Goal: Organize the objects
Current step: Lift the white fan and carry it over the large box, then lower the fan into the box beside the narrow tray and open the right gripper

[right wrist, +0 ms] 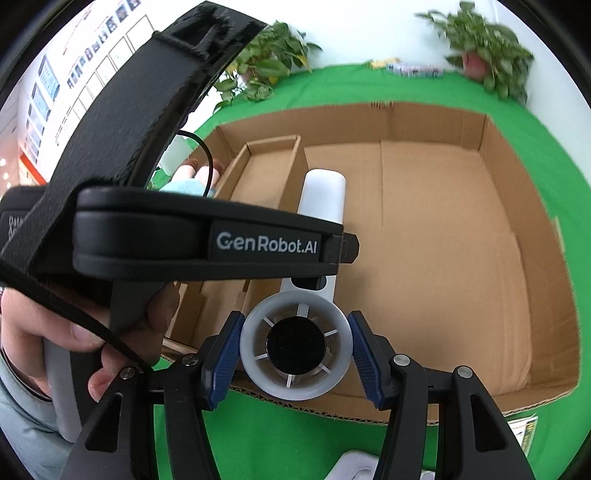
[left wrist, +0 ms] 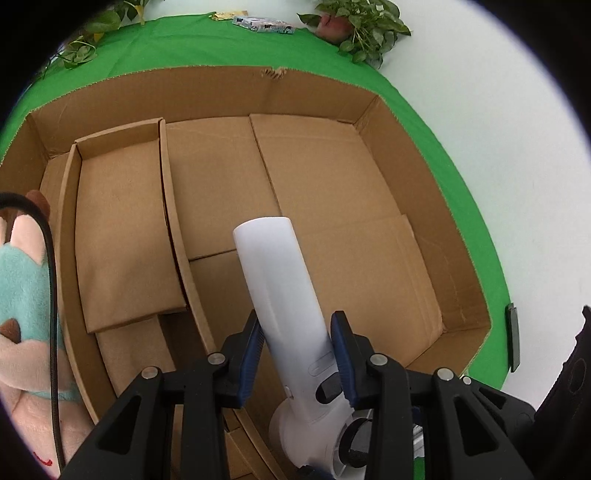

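Note:
A white hair dryer (left wrist: 284,295) points its handle into a big open cardboard box (left wrist: 332,206). My left gripper (left wrist: 297,354) is shut on the dryer's handle, near the head. In the right wrist view the dryer's round rear end (right wrist: 295,347) sits between my right gripper's (right wrist: 295,350) blue pads (right wrist: 223,360), which stand just beside it with a thin gap on the right. The left gripper's black body (right wrist: 207,240) crosses that view above the dryer. A plush toy (left wrist: 22,295) in pink and teal lies at the box's left side.
A narrow cardboard tray (left wrist: 122,229) stands inside the box at the left. The box sits on a green cloth (right wrist: 280,435). Potted plants (left wrist: 354,26) and a small printed box (left wrist: 262,24) are at the far table edge. A black cable (left wrist: 51,295) hangs over the plush toy.

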Tool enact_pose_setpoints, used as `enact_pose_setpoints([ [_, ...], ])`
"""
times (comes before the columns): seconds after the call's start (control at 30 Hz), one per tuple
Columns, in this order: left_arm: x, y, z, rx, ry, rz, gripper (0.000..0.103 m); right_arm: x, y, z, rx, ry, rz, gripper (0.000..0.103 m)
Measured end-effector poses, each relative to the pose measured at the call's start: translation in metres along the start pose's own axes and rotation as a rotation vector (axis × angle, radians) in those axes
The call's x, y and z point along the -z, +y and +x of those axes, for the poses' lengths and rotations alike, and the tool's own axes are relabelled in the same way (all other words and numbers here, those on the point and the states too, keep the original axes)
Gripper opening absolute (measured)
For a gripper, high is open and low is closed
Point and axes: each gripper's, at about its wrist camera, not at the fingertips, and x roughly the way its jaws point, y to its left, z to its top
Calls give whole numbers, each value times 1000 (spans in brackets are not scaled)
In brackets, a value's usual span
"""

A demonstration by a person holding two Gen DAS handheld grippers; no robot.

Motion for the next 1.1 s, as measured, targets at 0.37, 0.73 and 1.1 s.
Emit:
enact_pose_setpoints([
  [0.37, 1, 1, -5, -7, 7, 19, 36, 5, -6, 15, -21, 52, 39, 54],
  [0.73, 12, 7, -60, -39, -129, 12, 39, 7, -5, 25, -39, 78, 63, 57],
  [1.1, 61, 18, -65, -128, -164, 15, 39, 22, -1, -15, -50, 32, 15, 58],
])
